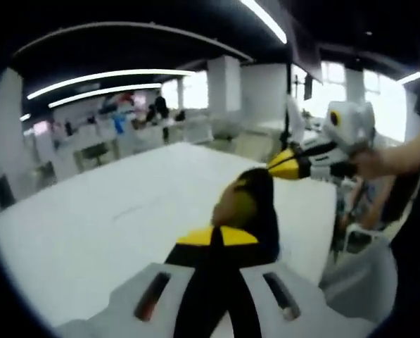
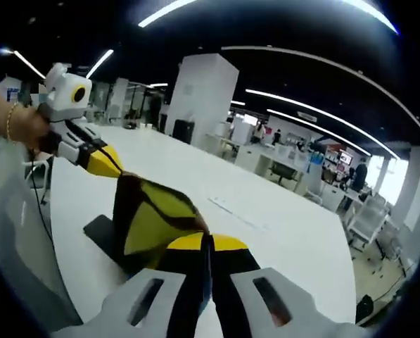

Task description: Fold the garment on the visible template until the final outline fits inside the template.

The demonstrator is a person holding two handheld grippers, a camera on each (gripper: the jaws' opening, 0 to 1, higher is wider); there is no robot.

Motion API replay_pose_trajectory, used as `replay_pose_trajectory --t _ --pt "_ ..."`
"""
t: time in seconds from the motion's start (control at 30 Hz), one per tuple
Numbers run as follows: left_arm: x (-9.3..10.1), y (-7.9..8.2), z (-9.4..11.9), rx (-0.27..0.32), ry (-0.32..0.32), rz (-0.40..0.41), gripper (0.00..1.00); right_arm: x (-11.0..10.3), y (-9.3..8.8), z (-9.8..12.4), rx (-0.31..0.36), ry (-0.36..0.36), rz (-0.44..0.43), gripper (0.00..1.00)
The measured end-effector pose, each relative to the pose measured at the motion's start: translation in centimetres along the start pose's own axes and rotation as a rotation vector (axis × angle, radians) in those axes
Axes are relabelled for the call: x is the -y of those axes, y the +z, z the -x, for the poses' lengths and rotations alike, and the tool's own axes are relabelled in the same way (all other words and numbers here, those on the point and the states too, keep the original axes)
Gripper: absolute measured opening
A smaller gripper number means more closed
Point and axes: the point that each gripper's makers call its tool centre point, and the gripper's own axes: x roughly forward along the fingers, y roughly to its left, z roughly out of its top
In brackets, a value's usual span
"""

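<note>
A black-and-yellow garment [image 2: 150, 222] hangs stretched between two handheld grippers above a broad white table [image 2: 266, 218] in an open-plan office. The right gripper [image 2: 208, 243] has its yellow-tipped jaws pressed together on one edge of the cloth, while the left gripper [image 2: 105, 163], held in a person's hand [image 2: 27, 127] wearing a bracelet, pinches the far corner. In the left gripper view the left gripper [image 1: 217, 236] is likewise clamped on the dark fabric [image 1: 255, 208], and the right gripper [image 1: 288, 165] bites the opposite end. A flat dark shape [image 2: 104, 232] lies on the table beneath the garment, possibly the template. Desks and chairs [image 2: 368, 218] stand beyond.
</note>
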Motion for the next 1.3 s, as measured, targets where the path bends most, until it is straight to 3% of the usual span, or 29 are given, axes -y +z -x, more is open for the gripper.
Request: replay_pose_trajectory --t 0.23,0.63,0.9,1.3 --pt "0.2 2.4 1.9 0.057 0.025 -0.004 0.0 0.1 2.7 1.4 0.046 -0.024 0.034 0.02" --pt "0.6 7.8 5.7 0.202 0.064 0.012 0.0 0.4 8.6 3.9 0.161 -0.074 0.079 0.01" --pt "1.0 10.4 7.8 0.246 0.082 -0.027 0.0 0.4 12.0 5.5 0.232 -0.105 0.097 0.01" --pt "2.2 14.4 12.7 0.335 0.129 -0.094 0.0 -1.2 17.0 9.2 0.33 -0.11 0.166 0.01"
